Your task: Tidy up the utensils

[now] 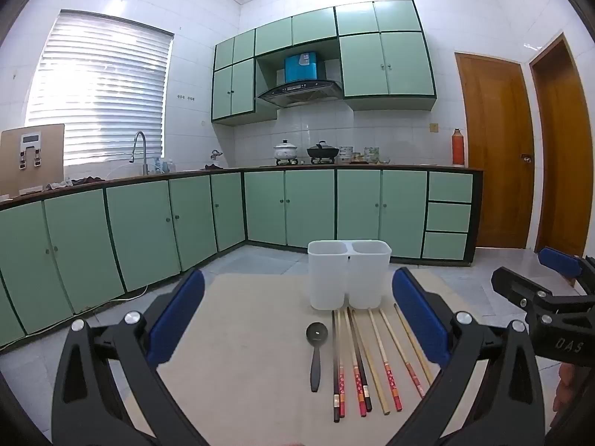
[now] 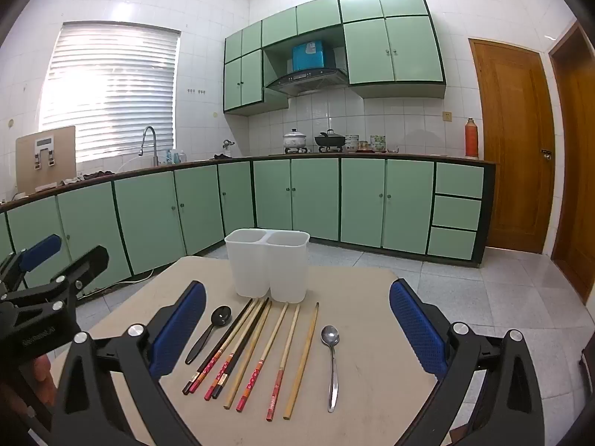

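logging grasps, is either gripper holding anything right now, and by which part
Nothing is held. The left gripper and right gripper are both open above the table.

Left hand-held gripper (image 1: 297,319) is raised and level, its blue-padded fingers (image 1: 178,319) spread wide with nothing between them. Right hand-held gripper (image 2: 297,327) holds the same pose beside it, fingers (image 2: 418,329) equally parted and empty. Each appears side-on at the edge of the other's view.
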Motion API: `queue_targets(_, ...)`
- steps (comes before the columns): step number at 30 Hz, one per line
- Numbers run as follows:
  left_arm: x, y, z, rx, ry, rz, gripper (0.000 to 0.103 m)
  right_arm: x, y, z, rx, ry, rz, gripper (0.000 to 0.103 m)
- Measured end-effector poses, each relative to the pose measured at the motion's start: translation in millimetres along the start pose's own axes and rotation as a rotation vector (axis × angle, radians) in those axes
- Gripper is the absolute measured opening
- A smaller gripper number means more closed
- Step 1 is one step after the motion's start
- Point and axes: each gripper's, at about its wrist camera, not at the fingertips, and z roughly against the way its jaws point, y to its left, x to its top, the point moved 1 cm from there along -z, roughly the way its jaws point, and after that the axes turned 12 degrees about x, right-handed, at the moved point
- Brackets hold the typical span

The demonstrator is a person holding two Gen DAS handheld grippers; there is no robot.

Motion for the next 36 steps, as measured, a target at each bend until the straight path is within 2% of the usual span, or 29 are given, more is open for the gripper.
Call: queue_targets(36, -0.2, -0.1, -0.4, 0.0, 0.003, -0.002, 0.098, 2.1, -3.7, 1.5, 0.001, -0.003, -0.007, 0.097)
